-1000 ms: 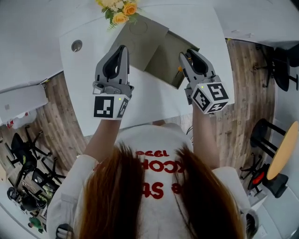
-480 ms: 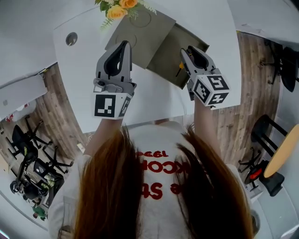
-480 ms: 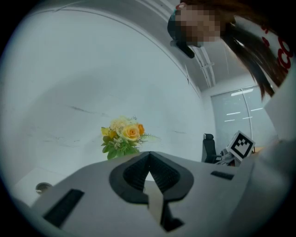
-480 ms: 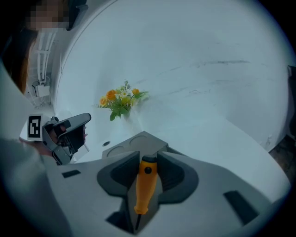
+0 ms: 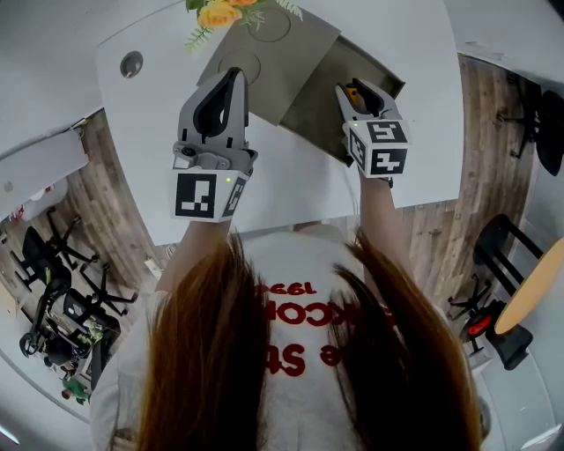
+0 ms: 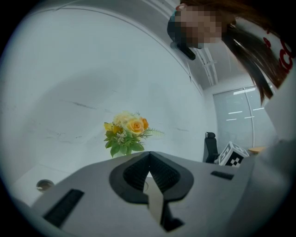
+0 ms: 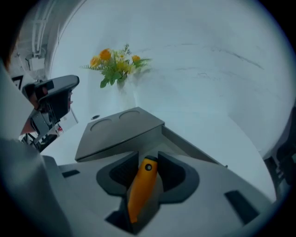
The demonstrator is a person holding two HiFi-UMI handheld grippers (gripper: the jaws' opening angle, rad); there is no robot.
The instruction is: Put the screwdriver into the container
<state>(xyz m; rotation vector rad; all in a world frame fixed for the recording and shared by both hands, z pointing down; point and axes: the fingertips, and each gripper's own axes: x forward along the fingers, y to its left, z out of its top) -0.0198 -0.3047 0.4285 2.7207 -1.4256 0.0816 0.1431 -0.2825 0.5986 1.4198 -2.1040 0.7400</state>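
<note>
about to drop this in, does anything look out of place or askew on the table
Nothing stands out. The right gripper is shut on the orange-handled screwdriver over the open grey rectangular container; the left gripper is shut, empty. The yellow-and-orange flower bouquet stands upright on the white table.

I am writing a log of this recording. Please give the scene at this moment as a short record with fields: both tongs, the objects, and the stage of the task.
left tongs: shut, nothing between them
right tongs: shut on the screwdriver, which has an orange handle
container: olive-grey, open, on the white table
flowers: yellow and orange, at the far side of the container
stage: screwdriver held over the open part of the container, not yet released
</note>
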